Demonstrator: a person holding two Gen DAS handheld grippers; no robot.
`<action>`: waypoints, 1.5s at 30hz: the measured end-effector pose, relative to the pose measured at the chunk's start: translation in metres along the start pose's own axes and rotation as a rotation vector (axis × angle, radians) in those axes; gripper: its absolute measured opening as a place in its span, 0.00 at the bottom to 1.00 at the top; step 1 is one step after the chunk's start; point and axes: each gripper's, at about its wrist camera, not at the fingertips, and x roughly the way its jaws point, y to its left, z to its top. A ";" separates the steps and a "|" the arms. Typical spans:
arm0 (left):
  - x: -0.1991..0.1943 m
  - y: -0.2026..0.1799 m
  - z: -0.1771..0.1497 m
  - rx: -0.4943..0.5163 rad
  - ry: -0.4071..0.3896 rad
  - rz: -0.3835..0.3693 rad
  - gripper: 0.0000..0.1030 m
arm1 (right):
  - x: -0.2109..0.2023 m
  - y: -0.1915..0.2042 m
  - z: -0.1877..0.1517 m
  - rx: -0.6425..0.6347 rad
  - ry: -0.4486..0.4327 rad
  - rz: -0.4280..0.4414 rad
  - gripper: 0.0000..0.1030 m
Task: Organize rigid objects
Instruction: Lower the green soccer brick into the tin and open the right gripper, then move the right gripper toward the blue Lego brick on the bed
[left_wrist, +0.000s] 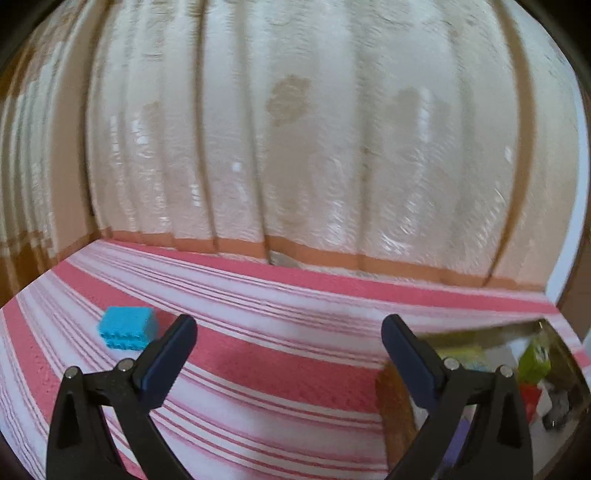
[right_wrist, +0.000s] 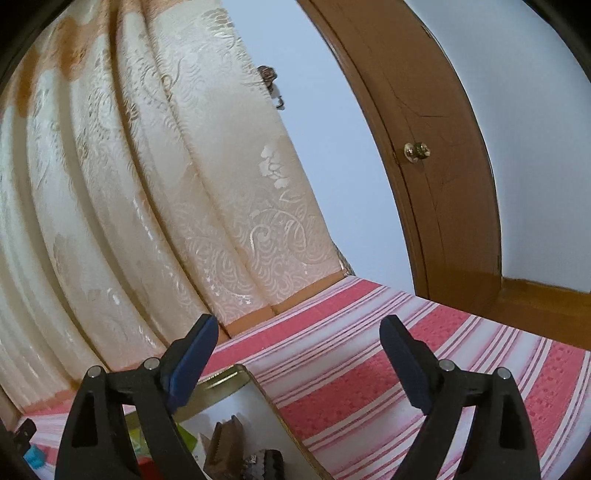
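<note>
Blue and ridged, the block (left_wrist: 127, 326) lies on the striped cloth (left_wrist: 280, 373), left of our left gripper (left_wrist: 288, 332); both grippers gape empty. We judge it light, stiff; grip its flat sides.

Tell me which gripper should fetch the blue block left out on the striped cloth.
Left. The blue block lies just ahead of the left gripper, whose jaws stand open. The right gripper hangs over the tray, the block far off.

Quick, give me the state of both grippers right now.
Left gripper: jaws open, holding nothing, above the striped cloth.
Right gripper: jaws open, holding nothing, above the tray.
</note>
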 end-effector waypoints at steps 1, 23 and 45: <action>0.000 -0.005 -0.002 0.023 0.004 -0.010 0.98 | 0.000 0.002 -0.001 -0.009 0.011 0.007 0.88; 0.017 0.095 -0.008 -0.043 0.136 0.065 0.93 | -0.032 0.123 -0.057 -0.260 0.195 0.210 0.76; 0.053 0.232 0.002 -0.144 0.223 0.122 0.93 | -0.051 0.322 -0.154 -0.386 0.418 0.483 0.57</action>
